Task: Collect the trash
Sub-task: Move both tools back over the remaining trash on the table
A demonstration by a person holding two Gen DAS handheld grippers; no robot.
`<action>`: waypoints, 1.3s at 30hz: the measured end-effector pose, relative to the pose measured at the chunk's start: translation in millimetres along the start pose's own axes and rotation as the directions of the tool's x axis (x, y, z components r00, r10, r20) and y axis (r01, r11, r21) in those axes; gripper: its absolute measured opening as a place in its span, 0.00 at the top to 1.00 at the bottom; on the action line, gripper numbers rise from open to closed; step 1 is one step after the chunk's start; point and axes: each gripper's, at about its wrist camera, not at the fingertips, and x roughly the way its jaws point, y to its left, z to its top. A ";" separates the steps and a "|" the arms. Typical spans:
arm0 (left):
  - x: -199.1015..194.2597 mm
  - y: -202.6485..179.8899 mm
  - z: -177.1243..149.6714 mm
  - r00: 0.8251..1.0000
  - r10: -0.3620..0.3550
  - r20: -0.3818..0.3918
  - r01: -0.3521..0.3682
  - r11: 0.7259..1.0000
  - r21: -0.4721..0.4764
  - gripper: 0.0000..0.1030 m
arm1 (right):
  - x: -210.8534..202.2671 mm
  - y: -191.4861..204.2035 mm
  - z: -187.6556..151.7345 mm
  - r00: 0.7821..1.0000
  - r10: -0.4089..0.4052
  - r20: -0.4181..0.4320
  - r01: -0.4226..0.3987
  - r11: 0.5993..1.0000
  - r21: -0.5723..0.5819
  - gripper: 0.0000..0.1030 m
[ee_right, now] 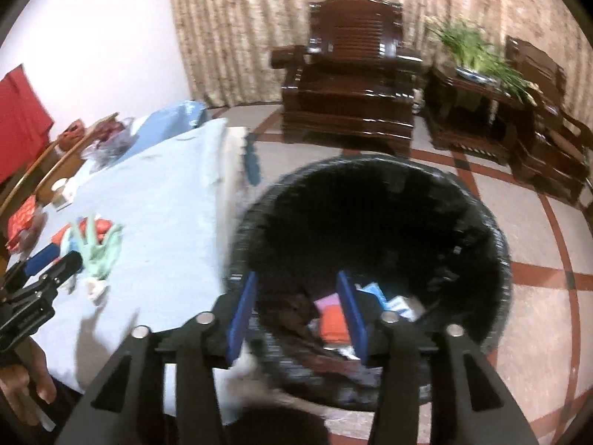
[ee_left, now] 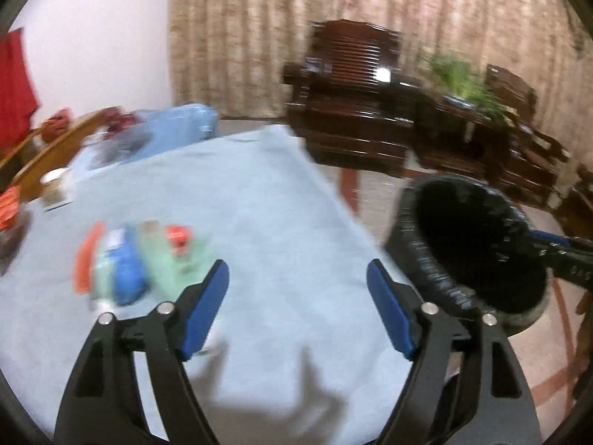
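My left gripper [ee_left: 296, 265] stands open above the pale blue tablecloth [ee_left: 259, 185], with nothing between its blue pads. To its left lies a blurred heap of trash [ee_left: 126, 263]: orange, blue, green and red packets. The black-lined bin [ee_left: 407, 230] sits beside the table on the right. My right gripper [ee_right: 296, 276] hangs open over the mouth of the bin [ee_right: 496, 222], its pads empty. Orange, pink and blue scraps [ee_right: 333, 319] lie in the bottom. A pale blur by the bin's near rim [ee_right: 252, 367] is too smeared to identify.
A paper cup [ee_left: 55, 185], red packets and a blue bag [ee_left: 178, 126] sit at the table's far left. Dark wooden armchairs [ee_right: 348, 85] and a plant stand [ee_right: 470, 92] line the curtain. A hand [ee_right: 22, 382] holds the left gripper [ee_right: 55, 267] at the view's left edge.
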 end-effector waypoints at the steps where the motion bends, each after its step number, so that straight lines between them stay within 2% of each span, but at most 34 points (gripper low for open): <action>1: -5.3 12.1 -0.3 1.000 0.018 0.001 -0.018 1.000 -0.015 0.23 | -2.8 14.6 0.4 1.000 0.011 0.010 -0.011 1.000 -0.018 0.49; 8: -44.2 113.3 -21.4 0.986 0.168 0.006 -0.166 0.975 -0.148 0.20 | 2.1 90.6 -4.2 0.995 0.103 -0.008 -0.104 0.989 -0.107 0.46; 13: -56.4 158.0 -39.8 0.970 0.241 -0.015 -0.239 0.952 -0.190 0.19 | 19.2 154.3 -13.0 0.984 0.169 -0.051 -0.175 0.967 -0.186 0.46; 21: -51.5 189.4 -59.2 0.959 0.282 -0.033 -0.283 0.937 -0.205 0.19 | 53.9 243.6 -23.3 0.961 0.254 -0.106 -0.274 0.920 -0.280 0.46; 25: -44.0 195.2 -65.3 0.961 0.275 -0.037 -0.276 0.938 -0.209 0.19 | 77.8 266.8 -24.0 0.955 0.265 -0.134 -0.294 0.909 -0.294 0.47; 32: -24.9 206.3 -71.1 0.961 0.272 -0.051 -0.276 0.935 -0.220 0.20 | 120.8 288.8 -27.8 0.949 0.257 -0.184 -0.303 0.905 -0.299 0.47; 39: -16.9 219.9 -76.6 0.962 0.266 -0.061 -0.273 0.932 -0.239 0.25 | 137.4 294.0 -30.0 0.949 0.239 -0.205 -0.295 0.904 -0.311 0.48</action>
